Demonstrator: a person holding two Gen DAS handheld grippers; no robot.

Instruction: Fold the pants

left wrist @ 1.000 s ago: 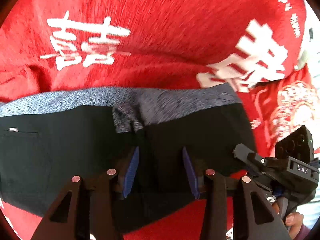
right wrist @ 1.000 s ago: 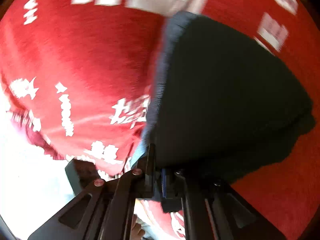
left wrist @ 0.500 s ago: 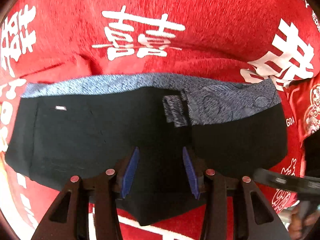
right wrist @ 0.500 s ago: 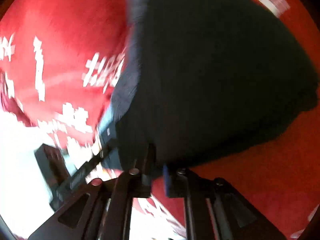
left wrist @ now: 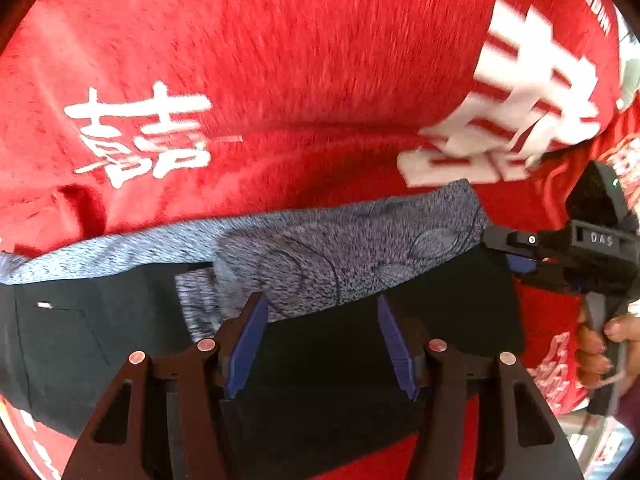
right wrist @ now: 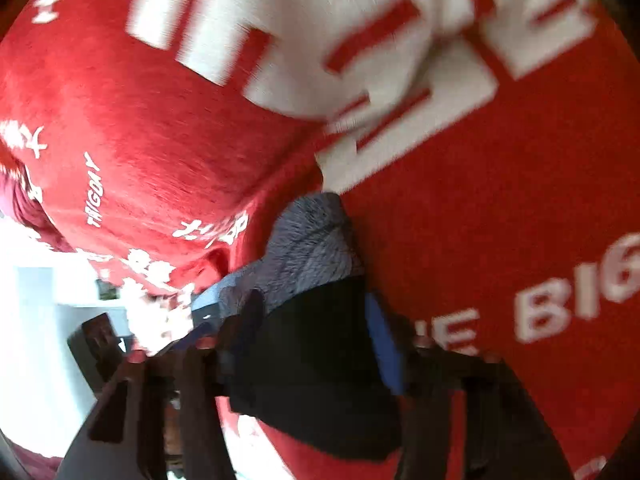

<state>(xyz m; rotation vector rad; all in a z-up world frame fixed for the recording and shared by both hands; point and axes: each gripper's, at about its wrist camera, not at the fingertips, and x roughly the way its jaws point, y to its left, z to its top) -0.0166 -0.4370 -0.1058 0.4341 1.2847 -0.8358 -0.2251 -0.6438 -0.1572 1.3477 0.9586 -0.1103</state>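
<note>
Pants (left wrist: pixel 328 352) lie folded on the red cloth (left wrist: pixel 304 60) — both grippers, left gripper (left wrist: pixel 322 340) and right gripper (right wrist: pixel 316 344), angled down, jaws just opening, apart over the fabric.

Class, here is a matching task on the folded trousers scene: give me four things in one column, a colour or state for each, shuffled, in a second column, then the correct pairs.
Things
1. fleecy cloth
2. folded trousers
3. speckled waistband
4. left gripper

Descriptions
A. black fabric
B. jaws apart, having just widened
C. red with white characters
D. grey-blue

Pairs: 1-C, 2-A, 3-D, 4-B
</note>
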